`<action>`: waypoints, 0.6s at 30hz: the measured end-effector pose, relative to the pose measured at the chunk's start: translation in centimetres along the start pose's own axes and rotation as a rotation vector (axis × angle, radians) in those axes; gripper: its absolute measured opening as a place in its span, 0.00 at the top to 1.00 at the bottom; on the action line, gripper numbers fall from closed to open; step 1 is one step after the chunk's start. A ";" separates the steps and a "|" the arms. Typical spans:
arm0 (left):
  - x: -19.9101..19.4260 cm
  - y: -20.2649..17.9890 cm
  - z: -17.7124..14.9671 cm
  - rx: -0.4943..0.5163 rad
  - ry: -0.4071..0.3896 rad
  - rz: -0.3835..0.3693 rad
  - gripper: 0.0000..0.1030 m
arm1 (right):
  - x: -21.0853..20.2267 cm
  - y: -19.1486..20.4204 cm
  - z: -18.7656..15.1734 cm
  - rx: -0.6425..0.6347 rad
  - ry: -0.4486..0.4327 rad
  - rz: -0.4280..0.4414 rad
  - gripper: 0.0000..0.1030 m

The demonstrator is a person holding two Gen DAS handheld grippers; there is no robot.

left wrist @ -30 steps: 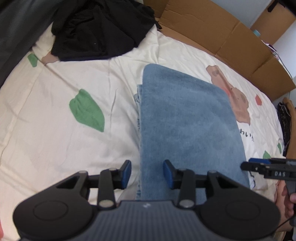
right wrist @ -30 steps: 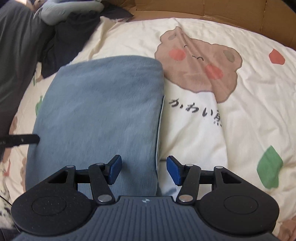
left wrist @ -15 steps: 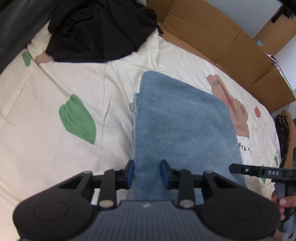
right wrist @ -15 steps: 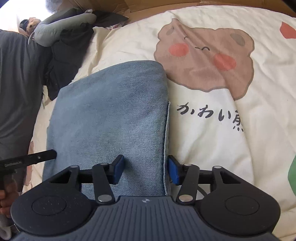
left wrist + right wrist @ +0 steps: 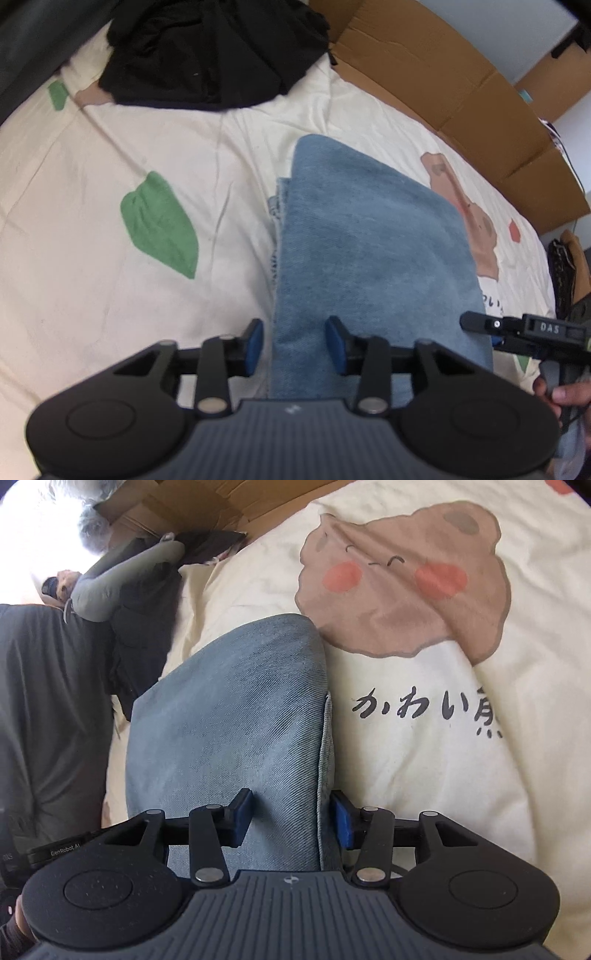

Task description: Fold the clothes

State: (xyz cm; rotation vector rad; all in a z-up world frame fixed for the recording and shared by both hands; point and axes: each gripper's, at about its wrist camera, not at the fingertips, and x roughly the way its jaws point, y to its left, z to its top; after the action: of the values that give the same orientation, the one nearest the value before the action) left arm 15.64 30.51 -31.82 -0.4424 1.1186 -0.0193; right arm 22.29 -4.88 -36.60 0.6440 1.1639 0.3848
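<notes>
- The folded blue denim garment [image 5: 369,251] lies on the bed's cream bedspread [image 5: 92,221], its long edges running away from you, with a brown bear print [image 5: 402,587] just beside its far right corner.
- Your left tongs [image 5: 295,345] straddle the garment's near left edge — the jaws have just been opening, and the left pad [image 5: 255,347] stands clear of the cloth over the bedspread; the other pad sits over the denim, not pressing.
- Your right tongs [image 5: 291,819] straddle the near right edge. They have been closing, with the layered hem between the pads — the right pad [image 5: 341,823] sits just beside the hem, and whether it presses you cannot tell from here.
- A heap of black clothes [image 5: 207,55] lies well apart at the bed's far end.
- Flattened cardboard [image 5: 461,96] lines the bed's far side.
</notes>
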 end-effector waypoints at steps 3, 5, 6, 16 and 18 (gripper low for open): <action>0.0 -0.1 -0.1 0.005 -0.004 0.005 0.55 | 0.1 -0.1 0.2 0.000 0.010 0.019 0.54; 0.0 -0.2 -0.1 0.014 -0.005 0.010 0.55 | -0.1 0.1 0.6 -0.007 0.029 0.031 0.61; 0.0 -0.2 -0.1 0.014 -0.003 0.010 0.55 | -0.4 0.5 0.9 -0.020 0.039 0.042 0.62; 0.0 0.3 -0.1 0.000 0.011 -0.018 0.56 | 0.9 0.2 1.5 -0.024 0.087 0.092 0.53; 0.1 0.3 -0.1 0.000 0.019 -0.034 0.56 | 1.7 0.0 1.4 -0.011 0.097 0.105 0.47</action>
State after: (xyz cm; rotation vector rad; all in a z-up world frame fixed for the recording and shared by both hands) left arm 15.51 30.68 -32.02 -0.4622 1.1293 -0.0537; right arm 24.16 -4.23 -37.43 0.6849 1.2221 0.5157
